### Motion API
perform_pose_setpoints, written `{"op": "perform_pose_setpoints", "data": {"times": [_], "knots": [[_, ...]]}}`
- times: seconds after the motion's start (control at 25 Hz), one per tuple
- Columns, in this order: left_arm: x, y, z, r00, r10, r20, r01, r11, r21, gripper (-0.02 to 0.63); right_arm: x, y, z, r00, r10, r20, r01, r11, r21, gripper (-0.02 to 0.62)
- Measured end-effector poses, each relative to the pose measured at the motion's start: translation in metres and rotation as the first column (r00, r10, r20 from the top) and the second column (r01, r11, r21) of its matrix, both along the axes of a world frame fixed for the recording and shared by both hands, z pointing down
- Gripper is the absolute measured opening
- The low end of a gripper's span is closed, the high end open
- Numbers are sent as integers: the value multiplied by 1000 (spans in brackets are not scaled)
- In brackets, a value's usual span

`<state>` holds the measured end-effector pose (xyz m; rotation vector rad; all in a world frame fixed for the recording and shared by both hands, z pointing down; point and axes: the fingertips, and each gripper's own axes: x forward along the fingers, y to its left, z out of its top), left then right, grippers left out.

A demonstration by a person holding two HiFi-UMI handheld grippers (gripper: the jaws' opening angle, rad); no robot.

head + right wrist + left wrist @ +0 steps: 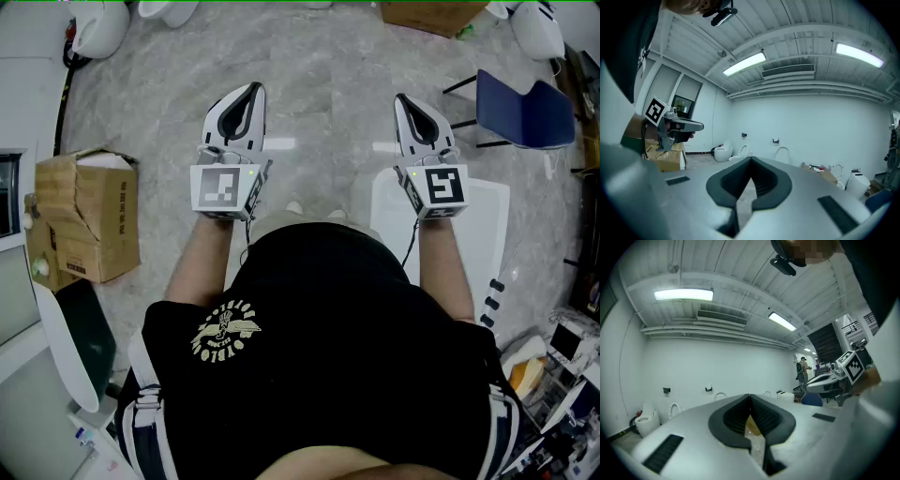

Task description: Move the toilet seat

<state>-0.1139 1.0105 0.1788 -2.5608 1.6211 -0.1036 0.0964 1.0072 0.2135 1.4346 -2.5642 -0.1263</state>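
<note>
One view at a time, starting with the head view. Looking down past a black shirt (319, 337) at a grey floor (319, 84). Holding the left gripper (248, 92) and the right gripper (407, 101) out in front, side by side and well apart, both pressed together with nothing in them. Seeing the toilet seat (483, 225) only here: lying flat on the floor, down below the right gripper and arm, partly hidden by them. Looking white and smooth, with rounded corners and small dark marks near one edge. Running long-ways away from the body, toward the blue chair (525, 112); not being able to tell front end from back end. Sitting off to the left, a cardboard box (89, 216).

Moving to the left gripper view. Pointing up at a white wall (717, 366) and ceiling lights (684, 295). Showing the jaws tight together, pinching nothing. Catching the right gripper off to the side, and toilets (647, 420) by the far wall.

Ending with the right gripper view. Showing jaws touching, holding nothing. Facing the same kind of wall, with the left gripper and the cardboard box at the side.
</note>
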Motion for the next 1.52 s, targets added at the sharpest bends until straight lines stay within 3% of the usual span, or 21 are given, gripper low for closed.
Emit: {"op": "perform_pose_setpoints", "data": {"times": [0.16, 0.24, 0.28, 0.32, 0.36, 0.4, 0.52, 0.64, 0.76, 0.96, 1.24, 1.52], "knots": [[15, 2, 7, 999, -24, 31, 24, 1000, 1, 25, 7, 2, 11, 999, -38, 4, 38, 998, -50, 29], [19, 1, 11, 998, -41, 44, 41, 999, -7, 26, 9, 3, 22, 993, -113, -31, 111, 992, -65, 31], [20, 1, 13, 998, -39, 47, 40, 999, -17, 67, 12, 2, 28, 985, -162, -58, 158, 984, -78, 32], [22, 0, 16, 998, -35, 47, 36, 999, -30, 188, 16, 1, 33, 975, -206, -84, 198, 976, -96, 49], [22, -1, 18, 998, -35, 44, 37, 998, -45, 271, 23, -2, 36, 966, -238, -104, 225, 967, -121, 131], [20, -3, 21, 998, -43, 42, 45, 997, -58, 283, 30, -5, 37, 959, -260, -113, 242, 959, -148, 224], [12, -6, 30, 997, -66, 50, 70, 993, -91, 304, 47, -15, 34, 954, -278, -110, 255, 949, -186, 276], [7, -11, 37, 995, -73, 64, 79, 992, -96, 307, 56, -31, 35, 970, -234, -67, 220, 960, -171, 288], [2, -25, 46, 993, -86, 77, 92, 992, -86, 307, 62, -50, 37, 994, -105, 42, 109, 986, -127, 293], [-7, -67, 58, 993, -79, 87, 87, 992, -90, 305, 50, -90, 49, 994, 60, 87, -50, 992, -112, 293], [-21, -147, 45, 992, -52, 113, 57, 998, -40, 305, 8, -145, 59, 1000, 13, 23, -10, 995, -102, 293], [-46, -213, 50, 994, -13, 107, 18, 998, -52, 305, -18, -212, 60, 998, 58, 16, -56, 992, -115, 291]]}}
